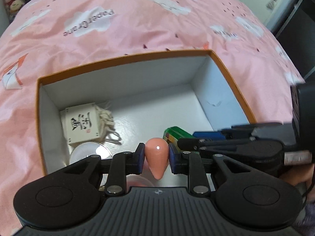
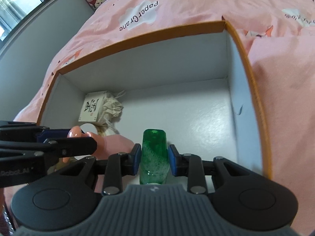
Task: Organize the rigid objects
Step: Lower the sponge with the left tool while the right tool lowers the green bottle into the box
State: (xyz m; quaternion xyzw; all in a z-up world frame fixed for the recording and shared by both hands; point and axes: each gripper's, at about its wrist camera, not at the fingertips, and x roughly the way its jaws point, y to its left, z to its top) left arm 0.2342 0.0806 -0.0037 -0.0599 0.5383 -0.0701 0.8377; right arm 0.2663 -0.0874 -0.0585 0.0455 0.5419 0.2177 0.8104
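While clamped above the box (image 1: pixel 126 61): pink teardrop (image 1: pixel 156 154), seemingly midway between left tongs (image 1: pixel 155 157).

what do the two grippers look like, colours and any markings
Both match: the left gripper and right gripper have black linkage arms with silver pivot pins, blue finger pads, round black side discs and a ribbed grey body. The left one's side bears partly readable white "Robot.AI" lettering.
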